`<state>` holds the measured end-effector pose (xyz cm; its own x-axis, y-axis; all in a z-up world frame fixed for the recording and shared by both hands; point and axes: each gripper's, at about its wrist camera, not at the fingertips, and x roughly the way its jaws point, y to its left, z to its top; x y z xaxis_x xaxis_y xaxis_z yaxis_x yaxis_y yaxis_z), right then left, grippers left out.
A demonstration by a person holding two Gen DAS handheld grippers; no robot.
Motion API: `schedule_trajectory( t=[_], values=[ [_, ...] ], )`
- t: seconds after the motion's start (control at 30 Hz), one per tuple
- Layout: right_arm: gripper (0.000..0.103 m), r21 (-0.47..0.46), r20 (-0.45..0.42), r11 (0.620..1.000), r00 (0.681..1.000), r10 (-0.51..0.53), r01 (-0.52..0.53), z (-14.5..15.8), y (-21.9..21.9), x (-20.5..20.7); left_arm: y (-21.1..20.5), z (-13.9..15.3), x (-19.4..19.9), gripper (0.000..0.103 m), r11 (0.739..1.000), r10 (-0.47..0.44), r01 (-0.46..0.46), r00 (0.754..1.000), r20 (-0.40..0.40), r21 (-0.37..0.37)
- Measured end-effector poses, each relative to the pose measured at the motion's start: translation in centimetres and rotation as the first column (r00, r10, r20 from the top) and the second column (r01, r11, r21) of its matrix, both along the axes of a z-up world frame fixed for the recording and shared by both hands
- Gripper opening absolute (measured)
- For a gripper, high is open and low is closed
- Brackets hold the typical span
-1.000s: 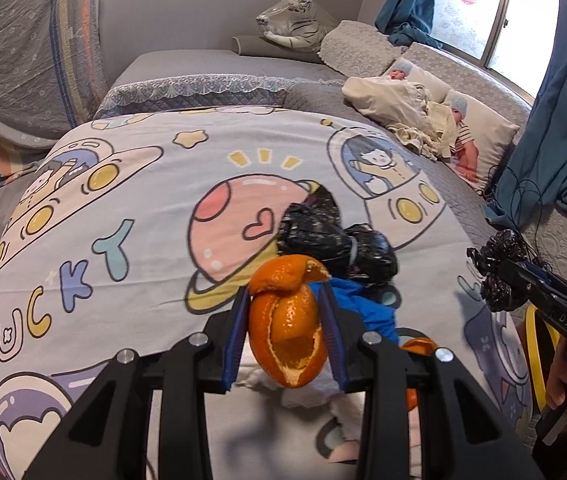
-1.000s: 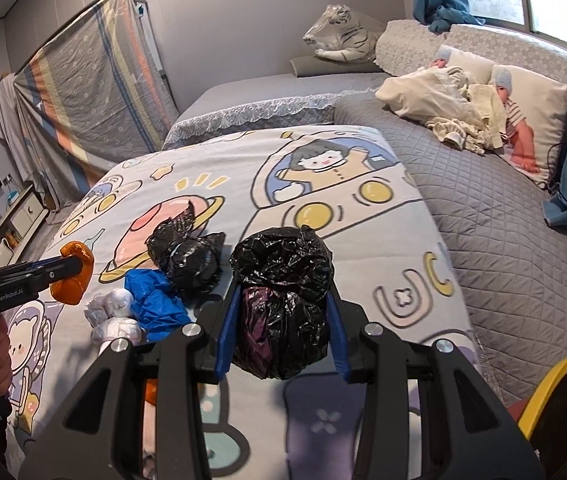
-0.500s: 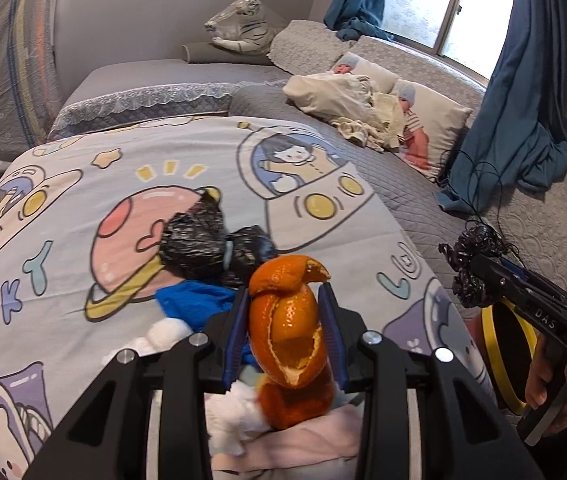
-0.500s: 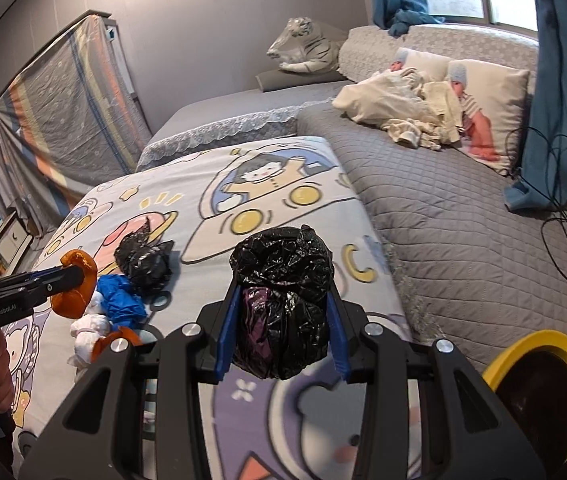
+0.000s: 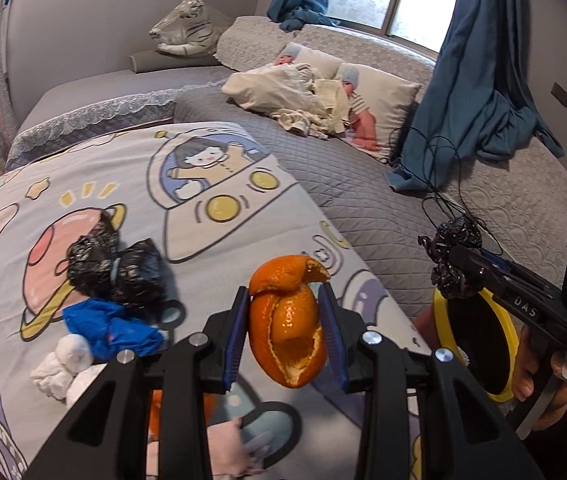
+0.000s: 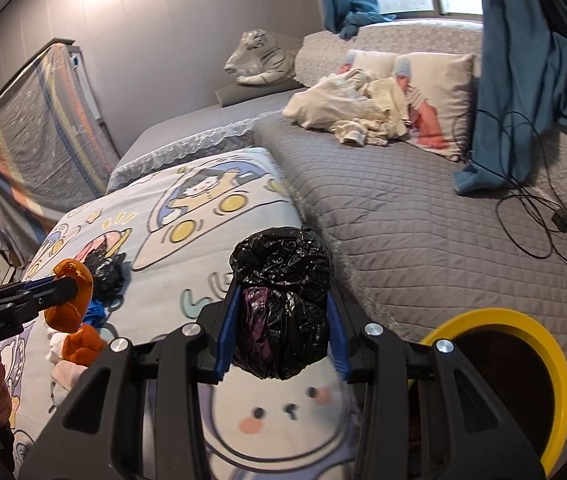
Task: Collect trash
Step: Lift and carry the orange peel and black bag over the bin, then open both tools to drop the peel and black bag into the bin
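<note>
While both tools carry a load clear of the bed, the step in hand reads as transport: each piece of trash is lifted and borne toward the yellow-rimmed bin [image 6: 523, 364] that stands at the bed's right edge. Leftmost on the cartoon bedspread [image 5: 219, 184] lie the pieces not yet collected: white tissue wads [image 5: 63, 364], a crumpled blue wrapper [image 5: 111, 326], two black bag bundles [image 5: 115, 264], and a second orange peel [image 6: 83, 344] close by the tissues. Centre, the left tool [image 5: 285, 320] is closed to a narrow gap on a curled orange peel [image 5: 287, 320], its blue pads pressing both flanks, the peel hanging above the bedspread and touching nothing else. Right, the right tool [image 6: 281, 312] is likewise clamped on a crumpled black bag [image 6: 281, 300], held in the air; in the left wrist view that load appears just above the bin's rim. The next move, by judgement, calls for bringing each load squarely over the dark mouth of the bin before the jaws part, the right tool first, since it is nearer; the light peel may cling to a pad on release.
</note>
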<state>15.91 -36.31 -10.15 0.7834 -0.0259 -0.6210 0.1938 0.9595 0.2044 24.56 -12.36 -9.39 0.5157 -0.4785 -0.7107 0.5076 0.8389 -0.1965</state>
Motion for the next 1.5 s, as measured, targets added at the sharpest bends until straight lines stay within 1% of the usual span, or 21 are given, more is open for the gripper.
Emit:
schedule_trajectory(
  t=[0.3,0.67,0.9,1.07,1.3,1.5],
  values=[
    [0.037,0.011,0.001,0.995,0.995,-0.102,0.102,-0.3,-4.5,-2.9,-5.7,0.2,-1.3,0.033,0.994,-0.109,0.109,0.994,0.002,-0.009],
    [0.037,0.018,-0.011,0.976,0.976,-0.219,0.219,-0.9,-9.4,-6.3,-11.5,-0.6,-2.9,0.033,0.975,-0.224,0.224,0.974,-0.013,-0.001],
    [0.037,0.023,-0.032,0.956,0.956,-0.292,0.293,-1.5,-12.0,-8.4,-15.0,-1.1,-4.5,0.033,0.952,-0.307,0.307,0.951,-0.025,0.001],
    [0.037,0.042,-0.05,0.942,0.942,-0.332,0.334,-2.6,-13.9,-9.7,-17.5,-1.7,-5.5,0.033,0.935,-0.355,0.355,0.934,-0.04,0.007],
    [0.037,0.054,-0.078,0.928,0.928,-0.364,0.369,-4.1,-15.6,-11.1,-20.7,-3.2,-7.1,0.033,0.905,-0.424,0.426,0.902,-0.076,0.005],
    [0.037,0.07,-0.102,0.918,0.918,-0.383,0.391,-5.4,-16.6,-11.7,-22.8,-4.7,-8.3,0.033,0.883,-0.465,0.469,0.879,-0.107,0.014]
  ],
)
